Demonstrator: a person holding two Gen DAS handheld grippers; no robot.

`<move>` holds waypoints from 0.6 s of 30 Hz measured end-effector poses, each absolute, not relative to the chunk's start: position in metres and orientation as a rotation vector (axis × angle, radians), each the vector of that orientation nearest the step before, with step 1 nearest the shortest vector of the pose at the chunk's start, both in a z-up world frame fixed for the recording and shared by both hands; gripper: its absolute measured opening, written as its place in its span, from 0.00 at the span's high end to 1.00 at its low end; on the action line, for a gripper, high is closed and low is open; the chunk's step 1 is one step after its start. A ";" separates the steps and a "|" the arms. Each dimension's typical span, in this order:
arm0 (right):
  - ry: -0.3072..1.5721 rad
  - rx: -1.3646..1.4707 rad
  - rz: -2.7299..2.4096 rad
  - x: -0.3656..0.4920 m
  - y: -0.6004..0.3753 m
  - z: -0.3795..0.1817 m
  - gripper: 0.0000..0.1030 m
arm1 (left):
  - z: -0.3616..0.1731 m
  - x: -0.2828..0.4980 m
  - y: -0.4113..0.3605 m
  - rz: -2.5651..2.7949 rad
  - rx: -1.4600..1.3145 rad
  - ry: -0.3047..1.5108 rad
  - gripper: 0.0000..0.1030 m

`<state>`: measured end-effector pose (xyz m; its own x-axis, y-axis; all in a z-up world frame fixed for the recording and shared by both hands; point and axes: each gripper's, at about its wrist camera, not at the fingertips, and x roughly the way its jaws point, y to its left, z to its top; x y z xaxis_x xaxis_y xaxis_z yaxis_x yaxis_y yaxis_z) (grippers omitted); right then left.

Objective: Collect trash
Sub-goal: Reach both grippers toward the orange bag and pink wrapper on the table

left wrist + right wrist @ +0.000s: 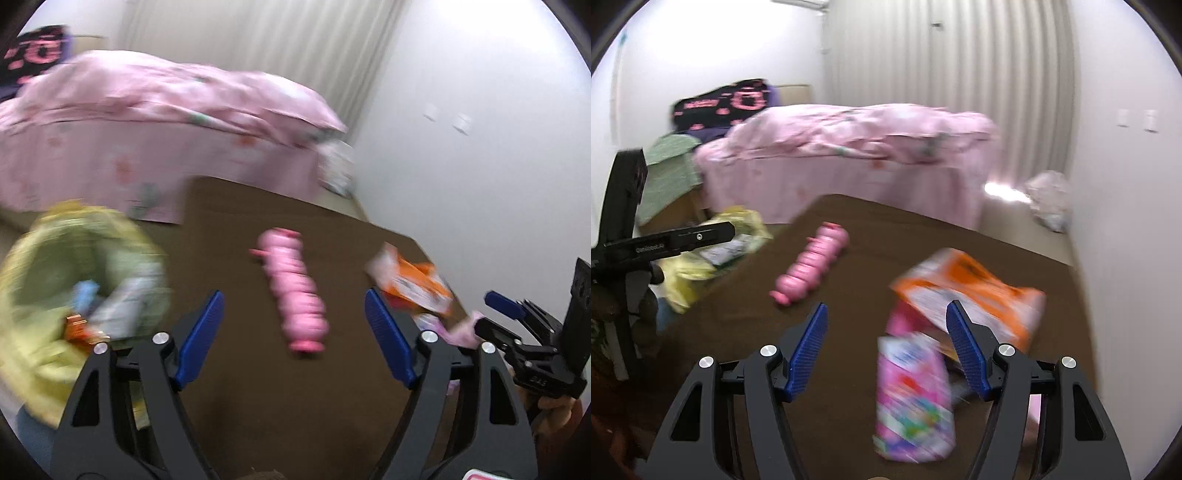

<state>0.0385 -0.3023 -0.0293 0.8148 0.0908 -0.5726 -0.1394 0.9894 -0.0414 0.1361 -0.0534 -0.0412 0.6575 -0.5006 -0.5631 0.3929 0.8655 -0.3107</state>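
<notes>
Right wrist view: the pink carton (912,398) is lying on the brown surface (849,424) between the spread jaws of your right gripper (886,354), untouched, partly under the orange box (975,291). You are holding that gripper wide, apparently to straddle the carton. The pink ridged bottle (295,291) is lying ahead of your left gripper (293,338), which is also standing wide and empty. The yellow-green bag (66,266) is gaping beside the surface, likely for deposits.

Left gripper (294,325) and right gripper (886,332), fingers apart, empty.
</notes>
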 end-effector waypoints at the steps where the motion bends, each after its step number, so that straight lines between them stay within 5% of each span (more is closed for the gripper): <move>1: 0.606 -0.088 0.070 0.032 -0.310 -0.031 0.39 | -0.043 0.140 -0.068 -0.555 -0.154 0.700 0.28; 5: 0.615 -0.060 -0.030 0.006 -0.340 -0.045 0.39 | -0.050 0.164 -0.129 -0.683 -0.100 0.737 0.27; 7: 0.624 -0.025 -0.026 -0.004 -0.351 -0.054 0.39 | -0.055 0.178 -0.158 -0.757 -0.089 0.767 0.12; 14: 0.649 0.103 0.012 -0.029 -0.373 -0.081 0.39 | -0.083 0.225 -0.241 -0.692 0.023 0.869 0.11; 18: 0.687 0.107 0.020 -0.030 -0.372 -0.095 0.39 | -0.097 0.252 -0.255 -0.610 0.010 0.978 0.39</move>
<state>-0.0304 -0.3720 -0.0948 0.7734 0.0538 -0.6317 0.0165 0.9943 0.1049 0.2516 -0.2546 -0.0974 0.4065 -0.4791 -0.7780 0.4882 0.8337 -0.2583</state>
